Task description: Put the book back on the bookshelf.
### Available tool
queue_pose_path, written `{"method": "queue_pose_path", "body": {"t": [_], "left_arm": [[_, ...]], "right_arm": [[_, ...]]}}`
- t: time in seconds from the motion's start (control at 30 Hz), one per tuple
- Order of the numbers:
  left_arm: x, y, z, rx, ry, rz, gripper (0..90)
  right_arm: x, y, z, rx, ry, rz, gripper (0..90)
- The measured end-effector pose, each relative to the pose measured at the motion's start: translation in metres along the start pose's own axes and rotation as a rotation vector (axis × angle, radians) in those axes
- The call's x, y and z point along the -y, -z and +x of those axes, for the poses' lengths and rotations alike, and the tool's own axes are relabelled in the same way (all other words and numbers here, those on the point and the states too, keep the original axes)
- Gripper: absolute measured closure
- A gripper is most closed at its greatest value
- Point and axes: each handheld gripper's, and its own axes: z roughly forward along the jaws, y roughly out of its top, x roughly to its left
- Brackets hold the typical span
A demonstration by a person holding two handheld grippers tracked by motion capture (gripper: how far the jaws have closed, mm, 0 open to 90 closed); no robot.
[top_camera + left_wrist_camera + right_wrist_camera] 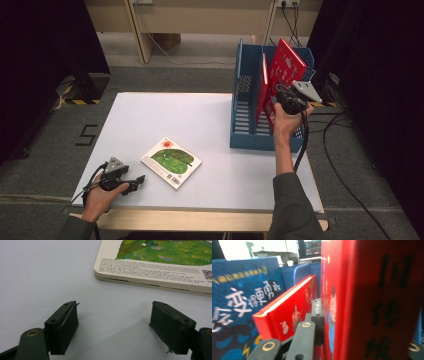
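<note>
A picture book (171, 162) with a green leaf on a white cover lies flat near the table's front. My left gripper (140, 179) rests on the table just left of it, pointing at it. In the left gripper view its jaws stand open (113, 320) with bare table between them, and the book's corner (160, 267) lies just ahead. My right gripper (280, 95) is shut on a red book (285, 67), held upright and tilted over the blue file rack (245, 130). In the right gripper view the red book (372, 290) sits between the jaws (362, 325).
A second red book (262, 85) (287, 312) leans inside the rack, and a blue book (237, 302) with white characters stands beside it. The white table (165, 115) stands on grey carpet. Cables trail on the floor at the right (345, 165).
</note>
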Motion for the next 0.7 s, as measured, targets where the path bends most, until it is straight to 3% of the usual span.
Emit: {"method": "queue_pose_path", "body": {"t": [0.33,0.7], "left_arm": [[0.000,0.000,0.000,0.000,0.004,-0.001,20.9],[0.000,-0.001,-0.001,-0.004,-0.002,-0.004,20.9]], "right_arm": [[0.013,-0.028,0.000,0.004,0.012,0.047,79.3],[0.021,-0.043,0.005,-0.008,0.030,0.099,78.7]]}}
